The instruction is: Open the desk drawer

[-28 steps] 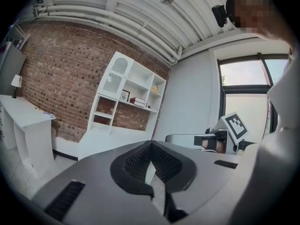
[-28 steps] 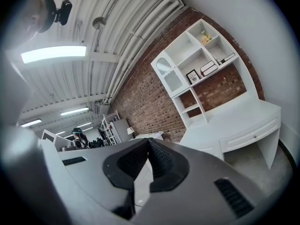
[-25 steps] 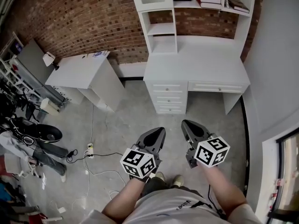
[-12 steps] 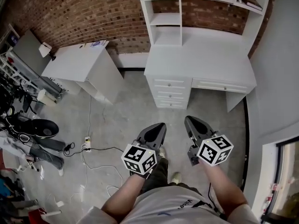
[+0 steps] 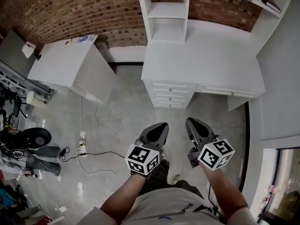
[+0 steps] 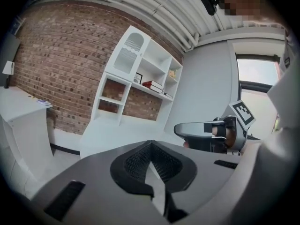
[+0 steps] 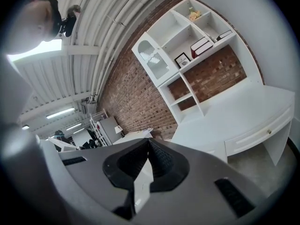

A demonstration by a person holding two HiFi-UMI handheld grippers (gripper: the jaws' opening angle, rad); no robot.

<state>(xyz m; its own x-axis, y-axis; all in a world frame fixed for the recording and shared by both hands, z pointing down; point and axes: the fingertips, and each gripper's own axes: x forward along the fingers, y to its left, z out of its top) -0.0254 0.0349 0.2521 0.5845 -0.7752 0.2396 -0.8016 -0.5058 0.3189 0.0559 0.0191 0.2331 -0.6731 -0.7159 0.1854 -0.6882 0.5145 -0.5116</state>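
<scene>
The white desk (image 5: 201, 60) stands against the brick wall. A stack of small drawers (image 5: 170, 93) sits under its left part and a wide drawer (image 5: 228, 91) under its right part, all closed. My left gripper (image 5: 161, 126) and right gripper (image 5: 191, 122) hang side by side over the floor, short of the desk and pointing at it. Both are shut with nothing between them. In the left gripper view the shut jaws (image 6: 151, 144) face the desk top (image 6: 117, 135), with the right gripper (image 6: 206, 134) beside them. The right gripper view shows its shut jaws (image 7: 149, 142) and the wide drawer's knob (image 7: 269, 131).
A second white table (image 5: 61, 64) stands to the left of the desk. Cables and a power strip (image 5: 81, 149) lie on the grey floor at the left, with clutter beyond them. A hutch with shelves (image 5: 166, 13) rises from the desk. A grey wall (image 5: 281, 93) closes the right side.
Both grippers and the head have moved forward toward the desk, which now looks closer and larger. The jaws of both have stayed shut.
</scene>
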